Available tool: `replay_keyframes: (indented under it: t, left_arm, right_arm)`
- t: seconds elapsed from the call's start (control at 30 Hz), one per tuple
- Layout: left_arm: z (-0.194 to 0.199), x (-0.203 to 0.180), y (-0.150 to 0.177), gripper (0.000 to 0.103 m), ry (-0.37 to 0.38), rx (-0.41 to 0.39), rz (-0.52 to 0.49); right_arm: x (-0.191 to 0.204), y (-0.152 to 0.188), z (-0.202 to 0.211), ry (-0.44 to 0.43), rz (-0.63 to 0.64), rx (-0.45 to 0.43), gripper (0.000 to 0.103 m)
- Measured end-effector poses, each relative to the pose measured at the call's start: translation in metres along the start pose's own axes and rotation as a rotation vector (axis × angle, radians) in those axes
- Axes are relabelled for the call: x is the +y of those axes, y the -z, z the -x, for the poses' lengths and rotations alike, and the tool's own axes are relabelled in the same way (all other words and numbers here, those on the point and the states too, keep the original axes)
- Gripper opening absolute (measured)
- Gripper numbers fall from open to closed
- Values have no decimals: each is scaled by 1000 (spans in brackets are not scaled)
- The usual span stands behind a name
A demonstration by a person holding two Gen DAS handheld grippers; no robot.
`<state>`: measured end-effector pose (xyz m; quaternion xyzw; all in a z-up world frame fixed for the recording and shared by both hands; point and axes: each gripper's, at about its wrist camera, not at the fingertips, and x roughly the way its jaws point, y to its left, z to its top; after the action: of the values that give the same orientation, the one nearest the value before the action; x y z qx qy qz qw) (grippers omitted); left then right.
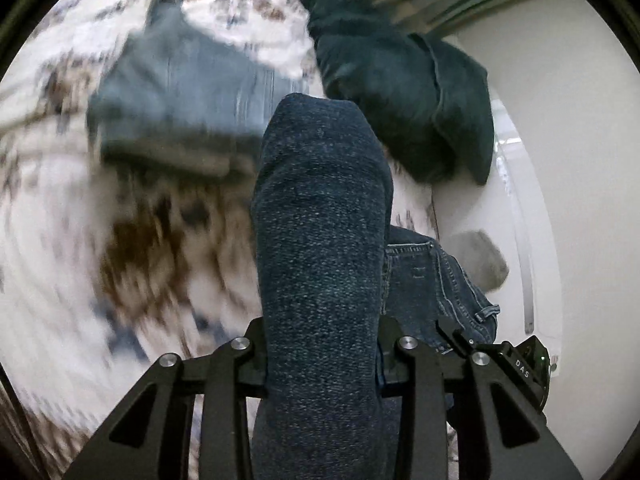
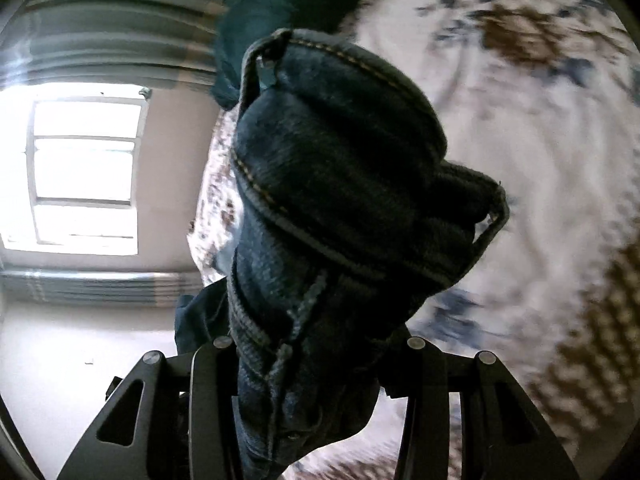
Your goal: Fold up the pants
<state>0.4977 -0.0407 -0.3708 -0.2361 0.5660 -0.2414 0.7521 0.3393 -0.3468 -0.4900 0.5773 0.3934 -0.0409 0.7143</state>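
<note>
My left gripper (image 1: pixel 320 356) is shut on a fold of the dark blue jeans (image 1: pixel 320 240), which rise up the middle of the left wrist view and hide the fingertips. The jeans' pocket and belt loop (image 1: pixel 436 280) hang to the right, beside my other gripper's black body (image 1: pixel 520 364). My right gripper (image 2: pixel 316 360) is shut on the bunched waistband of the same jeans (image 2: pixel 340 184), with yellow stitching and a belt loop showing. Both hold the jeans above the patterned bed cover (image 1: pixel 100 220).
A folded light blue pair of jeans (image 1: pixel 180 100) and a dark green garment (image 1: pixel 400 92) lie on the bed further off. A white wall (image 1: pixel 560 100) is to the right. A bright window (image 2: pixel 84 168) and striped curtain show in the right wrist view.
</note>
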Motion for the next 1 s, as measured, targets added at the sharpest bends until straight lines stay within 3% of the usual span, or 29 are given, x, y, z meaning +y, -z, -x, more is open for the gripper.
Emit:
replay_keyframes:
  t: [0.1,0.23,0.43,0.6,0.7,0.77,0.83,0.87,0.9,1.0]
  left_arm:
    - [9,19,-67,31,-7,-27,-15]
    - [8,60,-158,31,-24,-54,-25]
    - [-30,126,-253,31,-36,-45,-49]
    - [-87,195,-265,32,-62,53,14]
    - [-88,213,-254,34,-28,32,46]
    - [-81,209,-245,40,-42,25,48]
    - [-71,197,-236,46,-112,23,43]
    - [-65,189,-235,50,-159,14,28]
    - [-58,180,-232,52,-216,0,-1]
    - [-44,152,-217,72,-403,-37,-106]
  right_arm:
    - [39,-12,-36,-44,2,-15,46]
    - [104,-30,-125,-106,19,-23,46]
    - [151,-49,-260,-151,53,-25,46]
    - [119,-53,-334,-87,9,34,46]
    - [115,-57,-352,-75,41,78,47]
    - [118,-64,-356,-75,53,121,55]
    - [126,-68,-354,-30,70,183,66]
    - [132,-71,-352,2,90,206,81]
    - [140,-71,-347,40,123,219,88]
    - [170,-70,-324,213,290,219,89]
